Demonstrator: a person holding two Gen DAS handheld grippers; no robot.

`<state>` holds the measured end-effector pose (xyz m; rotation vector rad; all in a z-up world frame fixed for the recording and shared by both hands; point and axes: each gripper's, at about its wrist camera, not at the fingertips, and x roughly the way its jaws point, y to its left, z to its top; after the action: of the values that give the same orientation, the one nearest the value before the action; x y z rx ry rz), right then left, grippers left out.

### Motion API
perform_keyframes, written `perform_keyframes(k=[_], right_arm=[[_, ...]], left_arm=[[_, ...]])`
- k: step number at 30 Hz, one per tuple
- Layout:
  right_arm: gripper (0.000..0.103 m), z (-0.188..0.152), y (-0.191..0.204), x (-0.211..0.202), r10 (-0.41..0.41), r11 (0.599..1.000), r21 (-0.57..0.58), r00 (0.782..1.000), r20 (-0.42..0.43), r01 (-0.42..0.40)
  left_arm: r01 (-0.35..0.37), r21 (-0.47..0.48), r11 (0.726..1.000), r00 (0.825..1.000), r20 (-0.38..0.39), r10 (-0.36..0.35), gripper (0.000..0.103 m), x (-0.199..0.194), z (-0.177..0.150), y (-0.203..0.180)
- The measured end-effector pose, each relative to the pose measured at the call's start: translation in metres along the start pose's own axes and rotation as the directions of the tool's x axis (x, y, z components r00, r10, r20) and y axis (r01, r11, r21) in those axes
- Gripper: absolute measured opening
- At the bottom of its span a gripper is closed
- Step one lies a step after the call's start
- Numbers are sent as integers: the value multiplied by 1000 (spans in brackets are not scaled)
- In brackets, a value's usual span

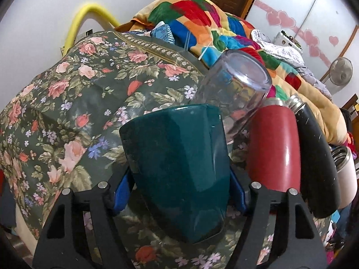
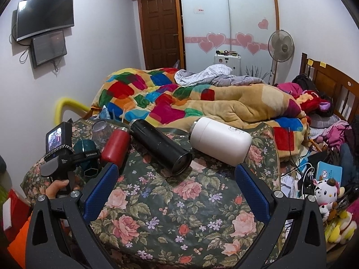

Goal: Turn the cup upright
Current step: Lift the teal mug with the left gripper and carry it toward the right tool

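Left wrist view, left to right. Floral cloth covers the table, creased and bulging at far left. Left gripper clenches the teal cup between its blue pads, one on each side of the cup wall. Cup sits upside down, flat base toward the far side, wider mouth toward the camera and low on the cloth. Just beyond it, a clear glass stands inverted, base up, tilted in the fisheye. Right of the cup: red bottle, then black flask, both lying down, side by side and touching or nearly so. White flask at the right edge, partly cut off. Patchwork quilt heaped on the bed behind.

Right wrist view, left to right. Left gripper body with its camera at near left, a hand on its handle; teal cup partly hidden behind it. Right gripper hovers over bare floral cloth with jaws spread wide, gripping nothing. Black flask and white flask lie beyond it, apart from each other. Standing fan at far right.
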<state>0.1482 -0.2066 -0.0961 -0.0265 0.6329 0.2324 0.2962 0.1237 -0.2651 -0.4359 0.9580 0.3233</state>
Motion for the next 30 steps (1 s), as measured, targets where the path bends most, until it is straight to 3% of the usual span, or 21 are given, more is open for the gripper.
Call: perform_keyframes(k=[10,15,22,30], right_arm=[[103,-1,7,-22,2,1000,-25,999,42,-1],[103,-2,10,-36,6,999,-32,998,66,-4],[103,-6,8,-53,13,1000,-26,995,98,-11],[103,-14,-8,-60,1,1000,8,995,103,-2]], left_arm=[[20,42,999,999,30,-21,72,-53,-27,15],[34,114,993,995,86,-44,72,-91,-39,4],[114,198,974,985,105,-137,72,-129,-57,-31],[220,297,929,964,76,-253,72,-148,-83,-93]])
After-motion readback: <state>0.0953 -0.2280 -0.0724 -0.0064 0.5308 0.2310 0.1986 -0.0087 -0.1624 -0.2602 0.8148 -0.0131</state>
